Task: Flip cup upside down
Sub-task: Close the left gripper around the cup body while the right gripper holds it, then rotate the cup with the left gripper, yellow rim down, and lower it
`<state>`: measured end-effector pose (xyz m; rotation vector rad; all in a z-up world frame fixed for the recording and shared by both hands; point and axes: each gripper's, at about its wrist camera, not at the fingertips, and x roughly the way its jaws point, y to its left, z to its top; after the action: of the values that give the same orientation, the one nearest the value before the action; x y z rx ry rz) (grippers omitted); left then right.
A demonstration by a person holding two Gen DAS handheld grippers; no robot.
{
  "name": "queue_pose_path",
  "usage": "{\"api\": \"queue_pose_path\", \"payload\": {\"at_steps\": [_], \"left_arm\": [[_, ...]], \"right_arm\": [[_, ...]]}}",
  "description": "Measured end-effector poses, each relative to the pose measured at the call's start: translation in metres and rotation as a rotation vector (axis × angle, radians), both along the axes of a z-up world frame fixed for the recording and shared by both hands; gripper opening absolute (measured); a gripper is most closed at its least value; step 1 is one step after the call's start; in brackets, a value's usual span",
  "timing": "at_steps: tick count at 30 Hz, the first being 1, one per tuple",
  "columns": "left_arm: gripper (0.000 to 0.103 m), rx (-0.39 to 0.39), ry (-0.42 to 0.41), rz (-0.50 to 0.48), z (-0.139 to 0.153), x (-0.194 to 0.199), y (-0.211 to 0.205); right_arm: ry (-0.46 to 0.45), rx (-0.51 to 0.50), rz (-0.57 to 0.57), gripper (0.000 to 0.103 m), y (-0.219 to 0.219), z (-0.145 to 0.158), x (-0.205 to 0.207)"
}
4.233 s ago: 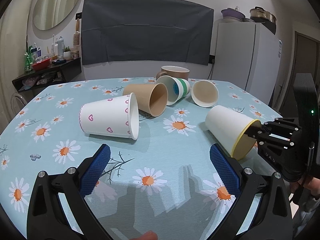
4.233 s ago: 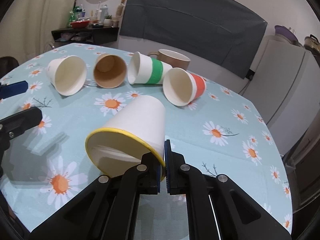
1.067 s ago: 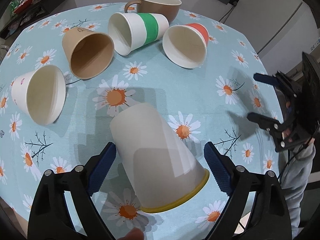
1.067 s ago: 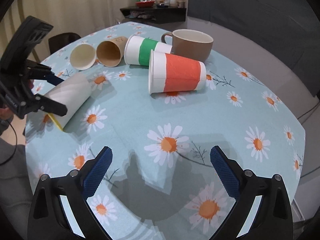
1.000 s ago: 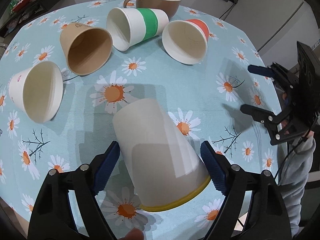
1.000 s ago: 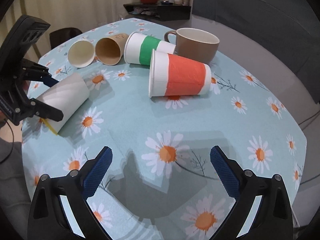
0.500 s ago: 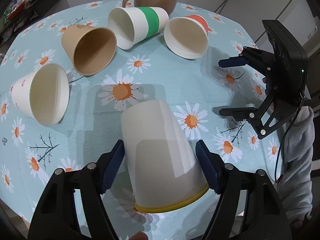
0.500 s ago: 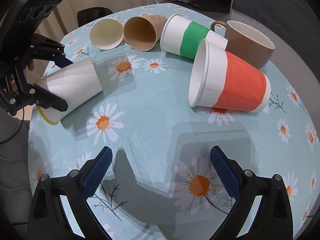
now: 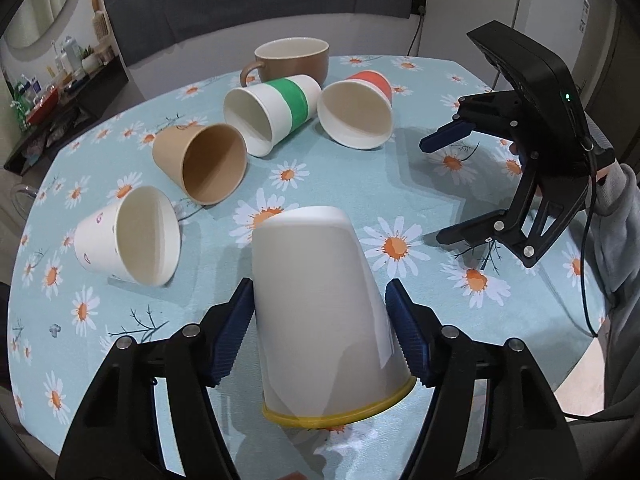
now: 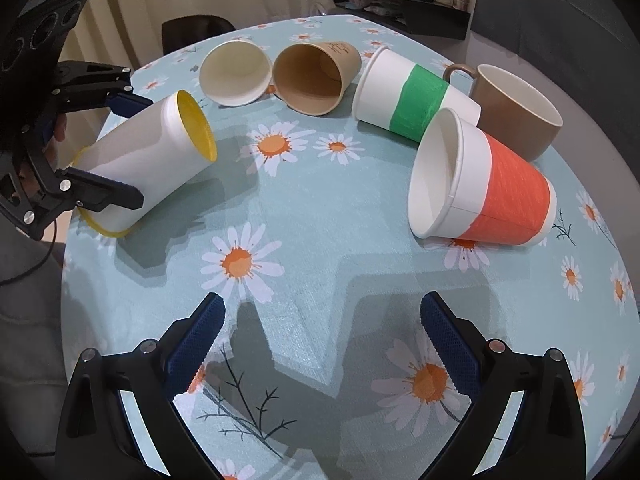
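While the cup is tilted between the pads, read these notes as guidance for finishing the turn.

Step in hand: you appear to be part-way through tipping the yellow-rimmed white paper cup point(image 9: 320, 308) mouth-down; its closed base points up and away from you, and its yellow rim is lowest, at or just above the worktop point(image 10: 320, 216).

Left tool point(image 9: 320, 332): closed to the cup's width, one blue pad point(image 9: 234, 332) on each flank of the wall, just above the rim. It holds the cup and nothing else.

Right tool point(image 10: 320, 344): spread wide and empty, hovering over bare cloth, well apart from the held cup.

Doing it well: keep the squeeze light, since a thin paper wall will likely dent. Rotate the wrist until the whole rim sits flat before you release; letting go while it leans would probably let it roll.

Cup relative to tool: centred between the left pads, base projecting forward past the fingertips, rim close to the tool's body.

Clearance: the heart-print cup point(image 9: 128, 236) lies on its side near your left; the brown paper cup point(image 9: 200, 164), green-banded cup point(image 9: 272, 112), red-banded cup point(image 9: 356, 114) and brown mug point(image 9: 292, 58) lie farther off.

Risk: whether the rim already touches the cloth cannot be told for certain.
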<state>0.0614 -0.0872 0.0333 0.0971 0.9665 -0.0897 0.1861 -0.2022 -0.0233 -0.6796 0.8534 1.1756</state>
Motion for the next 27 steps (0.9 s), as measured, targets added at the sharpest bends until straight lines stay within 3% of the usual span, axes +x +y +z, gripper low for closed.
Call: {"api": "queue_pose_path", "payload": {"at_steps": [10, 19, 25, 27], "left_arm": [[0.067, 0.029, -0.204, -0.131, -0.009, -0.038, -0.002], [0.063, 0.022, -0.287, -0.138, -0.017, -0.070, 0.009], [0.063, 0.011, -0.188, -0.136, -0.019, -0.060, 0.019], [0.070, 0.008, -0.126, -0.140, -0.019, -0.056, 0.022]], "right_arm": [[-0.018, -0.002, 0.005, 0.094, 0.006, 0.003, -0.030], [0.003, 0.041, -0.010, 0.094, 0.013, 0.000, -0.052], [-0.006, 0.031, -0.022, 0.094, 0.017, 0.002, -0.061], [-0.009, 0.032, -0.022, 0.094, 0.017, 0.002, -0.062]]}}
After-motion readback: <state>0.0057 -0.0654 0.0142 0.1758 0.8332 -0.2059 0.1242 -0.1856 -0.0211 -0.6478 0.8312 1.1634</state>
